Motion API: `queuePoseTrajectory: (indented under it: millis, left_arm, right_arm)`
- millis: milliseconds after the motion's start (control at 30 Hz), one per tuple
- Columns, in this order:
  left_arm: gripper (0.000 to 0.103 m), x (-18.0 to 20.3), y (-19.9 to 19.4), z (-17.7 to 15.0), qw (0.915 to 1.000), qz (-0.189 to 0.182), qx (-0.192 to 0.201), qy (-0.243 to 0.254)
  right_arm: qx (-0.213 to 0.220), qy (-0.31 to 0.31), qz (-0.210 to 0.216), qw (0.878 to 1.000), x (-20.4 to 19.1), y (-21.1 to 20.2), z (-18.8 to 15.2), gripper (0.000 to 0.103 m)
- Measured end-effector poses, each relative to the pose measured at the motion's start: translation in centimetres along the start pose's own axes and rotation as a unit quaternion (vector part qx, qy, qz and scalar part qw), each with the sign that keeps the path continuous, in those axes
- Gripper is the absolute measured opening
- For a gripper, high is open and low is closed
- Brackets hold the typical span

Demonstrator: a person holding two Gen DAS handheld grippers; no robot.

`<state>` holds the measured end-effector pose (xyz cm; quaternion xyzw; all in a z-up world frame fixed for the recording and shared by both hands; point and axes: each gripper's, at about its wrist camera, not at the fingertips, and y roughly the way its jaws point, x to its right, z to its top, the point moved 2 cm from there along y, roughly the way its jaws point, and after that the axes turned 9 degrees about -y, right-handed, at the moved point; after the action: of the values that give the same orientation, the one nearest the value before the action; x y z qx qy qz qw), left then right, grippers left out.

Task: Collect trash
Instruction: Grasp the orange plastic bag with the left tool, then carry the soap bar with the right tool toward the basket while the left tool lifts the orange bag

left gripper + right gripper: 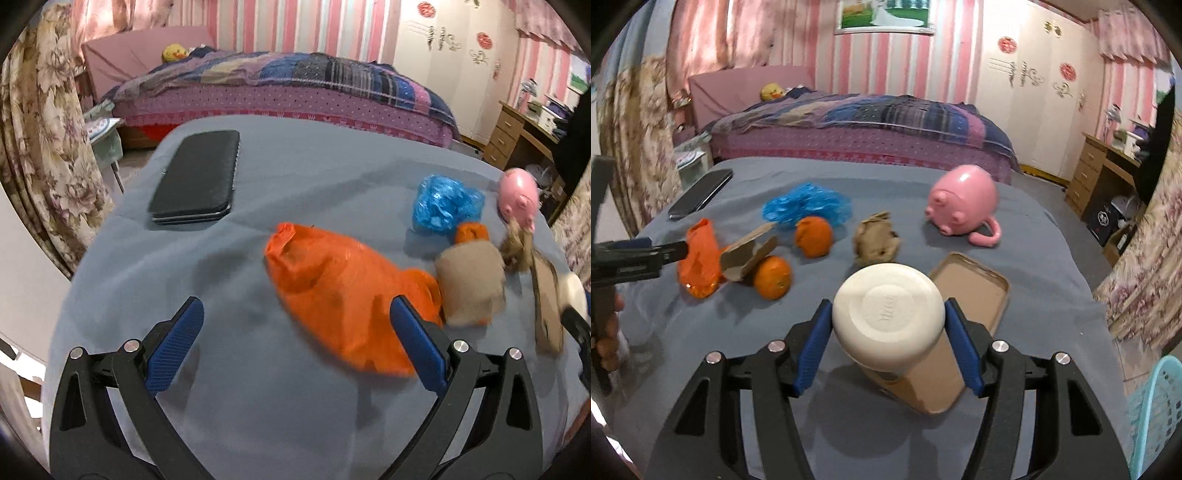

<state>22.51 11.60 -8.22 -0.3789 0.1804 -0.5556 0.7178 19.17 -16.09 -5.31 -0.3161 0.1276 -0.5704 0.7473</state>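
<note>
Right gripper [888,325]: we've got both blue pads pressed against the sides of a white cup [888,314], base toward the camera, and it's held. A tan phone case [964,291] lies open side up on the grey table cloth [1052,258], directly behind and under the cup.

Left gripper [295,325]: our jaws are wide apart with nothing between the pads. The orange plastic bag [340,295] lies on the cloth just ahead, and its right end overlaps our right pad in the view; contact is unclear because of the blur.

From the right wrist view, near to far:
- 10 o'clock, near: an orange [772,277] touching a torn cardboard piece [748,251], with the orange plastic bag just left of it. The left gripper tip comes in from the left edge right at the bag, with fingers [607,343] of the hand visible on its handle.
- 11 o'clock: a second orange [813,236], with a crumpled blue plastic [809,206] just behind it.
- 12 o'clock: a crumpled brown paper ball [877,240], just past the cup.
- 1 o'clock, further: a pink pig mug [962,205] on its side, handle to the right.
- 10 o'clock, far: a black case [701,197] near the table edge.
- 4 o'clock, off the table: a teal basket [1160,413] at the frame edge.

Behind the table is a bed [868,125].
</note>
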Motion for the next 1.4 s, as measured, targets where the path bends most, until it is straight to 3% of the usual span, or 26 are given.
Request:
queuePoseTrajectory:
  millis: [200,333,433,533,600,633,733,800,933,1233,1400]
  left_arm:
    - [0.097,0.4,3.3,0.9,0.9989,0.000,-0.040,-0.026]
    - [0.094,1.6,4.2,0.8,0.9987,0.027,-0.042,0.009]
    - [0.082,2.3,4.0,0.7,0.9986,0.021,-0.040,0.025]
    - [0.059,2.8,3.5,0.5,0.9981,0.016,-0.041,0.044]
    - [0.035,2.9,2.9,0.2,0.9974,0.017,-0.043,0.055]
    - [0.029,3.1,2.7,0.2,0.9972,0.017,-0.044,0.058]
    - [0.022,3.2,2.2,0.0,0.9967,0.016,-0.049,0.064]
    - [0.012,3.1,1.7,0.0,0.9970,0.014,-0.046,0.061]
    - [0.008,2.7,-1.1,0.4,0.9985,0.003,-0.020,0.050]
    - [0.008,4.0,-11.4,0.8,0.9948,-0.021,0.077,0.064]
    - [0.008,6.0,-14.8,-0.3,0.9923,-0.054,0.090,0.065]
  right_arm:
    - [0.002,0.015,-0.003,1.000,1.5,0.0,-0.3,0.061]
    - [-0.003,0.031,0.001,1.000,2.3,0.3,-0.5,0.061]
    - [-0.003,0.034,-0.001,0.999,2.6,0.3,-0.6,0.061]
    - [-0.003,0.034,0.000,0.999,2.5,0.4,-0.6,0.061]
    - [-0.003,0.033,0.000,0.999,2.5,0.3,-0.7,0.061]
    - [-0.003,0.033,0.000,0.999,2.5,0.4,-0.6,0.061]
    - [-0.001,0.031,0.000,1.000,2.3,0.2,-0.6,0.061]
    - [0.002,0.031,-0.001,1.000,2.3,-0.1,-0.6,0.061]
    - [0.005,0.035,-0.006,0.999,2.6,-0.8,-0.8,0.061]
    - [0.045,0.030,-0.028,0.998,3.6,-5.5,-0.5,0.061]
    - [0.052,0.032,-0.049,0.997,5.4,-8.3,-1.4,0.061]
